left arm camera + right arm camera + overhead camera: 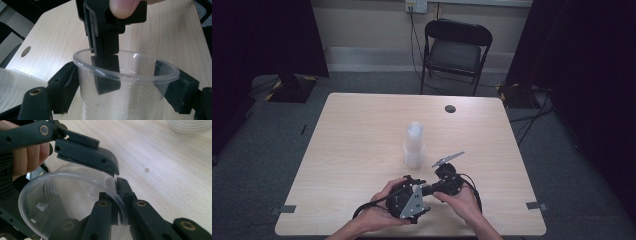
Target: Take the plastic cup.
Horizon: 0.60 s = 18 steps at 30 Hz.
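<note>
Hands meet at the near edge of the table (362, 115), where both grippers share one clear plastic cup (125, 82). Left gripper (122, 85) clamps the cup's body from both sides; right gripper (117, 195) pinches the rim, one jaw inside, one outside. Squeezing or pulling unevenly could buckle the thin wall or let the rim slip. Farther off stands the cup stack (414, 145).

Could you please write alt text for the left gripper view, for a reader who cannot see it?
A clear plastic cup is held across its body between the left gripper's two black jaws, while the right gripper pinches the cup's rim from above. Behind lie the wooden table and a stack of clear cups at left.
</note>
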Available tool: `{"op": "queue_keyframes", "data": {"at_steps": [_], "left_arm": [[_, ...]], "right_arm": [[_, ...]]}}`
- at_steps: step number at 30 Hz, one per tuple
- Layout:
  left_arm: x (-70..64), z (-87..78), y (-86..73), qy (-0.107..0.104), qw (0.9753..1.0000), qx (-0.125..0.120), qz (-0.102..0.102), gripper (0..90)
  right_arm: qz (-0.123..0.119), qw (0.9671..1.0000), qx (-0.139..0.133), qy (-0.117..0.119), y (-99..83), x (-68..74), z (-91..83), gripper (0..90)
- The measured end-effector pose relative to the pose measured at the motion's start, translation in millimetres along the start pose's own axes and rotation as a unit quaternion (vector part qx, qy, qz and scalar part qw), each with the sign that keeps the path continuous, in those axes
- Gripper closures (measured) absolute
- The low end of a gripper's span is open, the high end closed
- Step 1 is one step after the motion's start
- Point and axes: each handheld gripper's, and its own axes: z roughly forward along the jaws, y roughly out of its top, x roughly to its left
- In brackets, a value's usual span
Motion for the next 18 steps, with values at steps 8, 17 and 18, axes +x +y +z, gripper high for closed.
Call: {"op": "queue_keyframes", "data": {"at_steps": [8,17,18], "left_arm": [[-1.6,1.0,-1.2,-0.001,1.0,-0.003,-0.003,26.7],[2.2,0.7,-5.2,0.008,0.9986,-0.032,-0.041,27.9],[3.1,0.3,-5.7,0.009,0.9986,-0.032,-0.042,27.9]], "right_arm": [[0.001,1.0,-0.001,0.003,0.1,1.7,0.6,88.8],[0.013,0.9998,-0.016,-0.003,-0.7,-0.5,-0.3,83.2],[0.013,0.9997,-0.018,-0.007,-0.5,-0.5,-1.1,82.4]]}}
